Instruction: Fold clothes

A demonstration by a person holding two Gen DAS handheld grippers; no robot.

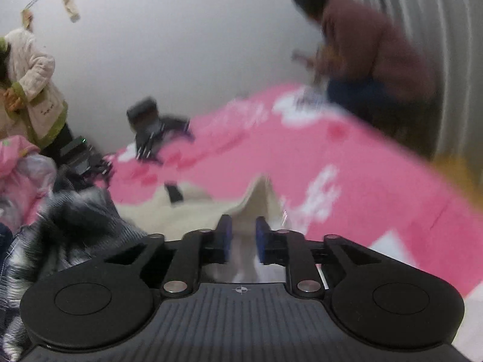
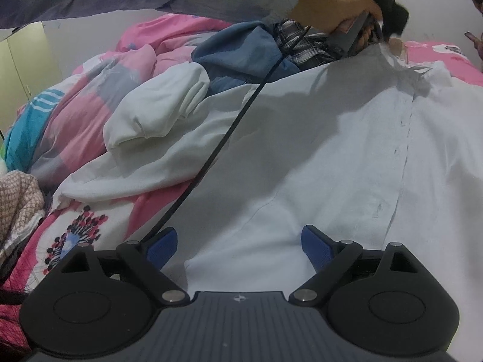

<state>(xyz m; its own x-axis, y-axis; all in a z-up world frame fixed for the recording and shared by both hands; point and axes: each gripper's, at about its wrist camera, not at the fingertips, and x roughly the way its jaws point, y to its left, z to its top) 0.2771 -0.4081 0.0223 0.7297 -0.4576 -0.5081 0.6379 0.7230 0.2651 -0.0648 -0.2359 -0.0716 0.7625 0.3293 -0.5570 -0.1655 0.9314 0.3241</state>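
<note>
- Right wrist view: the white shirt (image 2: 317,157) lies spread across the pink bedspread (image 2: 90,226), filling the centre and right of the frame, button strip running from lower right up toward the collar at the upper right.
- The right gripper (image 2: 238,246) hangs just above the shirt's near hem at the bottom centre, its blue pads (image 2: 163,246) spread wide with nothing between them.
- At the upper right of this view a hand (image 2: 329,9) holds the left gripper (image 2: 366,34) against the collar end of the shirt, where the cloth is pulled up into a peak.
- Left wrist view: it is blurred, but a fold of pale cloth rises between the blue pads (image 1: 227,238) at the bottom centre; the jaws stand narrowly apart and appear to pinch it, so I judge the left gripper has hold of the shirt.
- The relation that matters: the shirt's long axis runs away from the right gripper toward the left one, so the two sit at opposite ends, hem near the right, collar at the left.
- The right gripper is the nearer to the free hem, which lies directly ahead of and below its open pads.
- A heap of other clothes (image 2: 241,51) and a quilt (image 2: 99,99) crowd the left and upper middle of the right wrist view, touching the shirt's left edge.
- A black cable (image 2: 217,150) crosses the shirt diagonally and could snag a fold.
</note>
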